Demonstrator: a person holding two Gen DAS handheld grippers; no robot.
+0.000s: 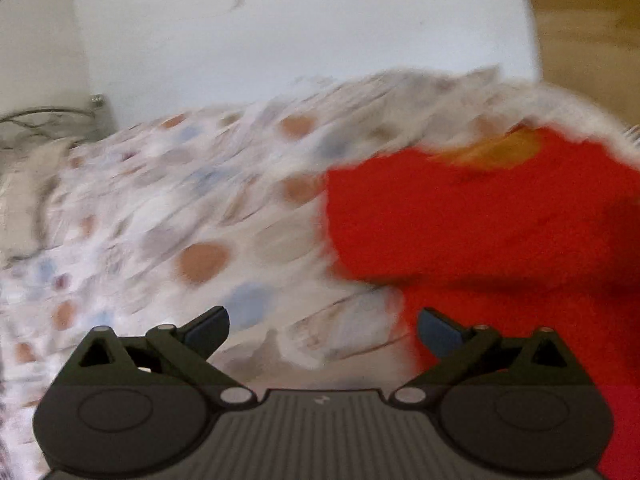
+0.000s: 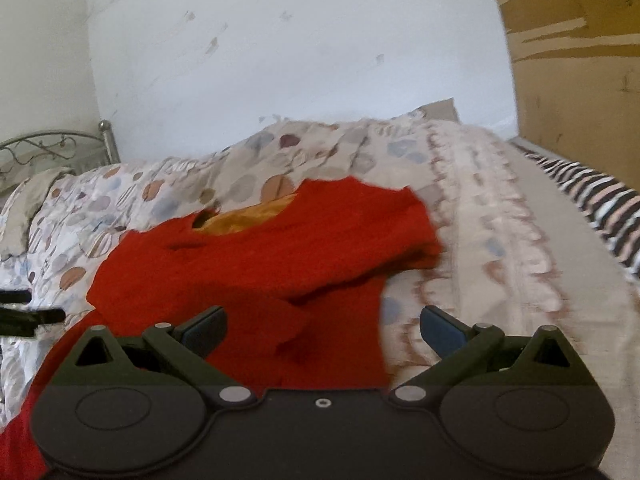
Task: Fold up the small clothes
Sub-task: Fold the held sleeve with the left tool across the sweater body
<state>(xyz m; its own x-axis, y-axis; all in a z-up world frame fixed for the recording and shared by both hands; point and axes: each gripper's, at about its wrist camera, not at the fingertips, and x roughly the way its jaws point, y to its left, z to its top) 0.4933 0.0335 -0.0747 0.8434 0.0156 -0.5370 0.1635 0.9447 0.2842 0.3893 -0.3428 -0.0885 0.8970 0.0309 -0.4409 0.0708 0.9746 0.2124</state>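
Observation:
A small red garment [image 2: 260, 264] with an orange-yellow lining at its neck lies spread on the bed, its right sleeve folded across. In the left wrist view the garment [image 1: 480, 224] fills the right half, blurred. My left gripper [image 1: 323, 330] is open and empty, above the bedspread at the garment's left edge. My right gripper [image 2: 323, 330] is open and empty, above the garment's lower right part. The left gripper's fingers [image 2: 24, 314] show at the left edge of the right wrist view.
The bed has a white bedspread with coloured dots [image 2: 120, 200] and a beige frilled cover [image 2: 500, 240]. A striped cloth [image 2: 592, 196] lies at the right. A metal headboard [image 2: 52, 148] stands at the left, a white wall [image 2: 300, 60] behind, a cardboard panel [image 2: 580, 60] at the right.

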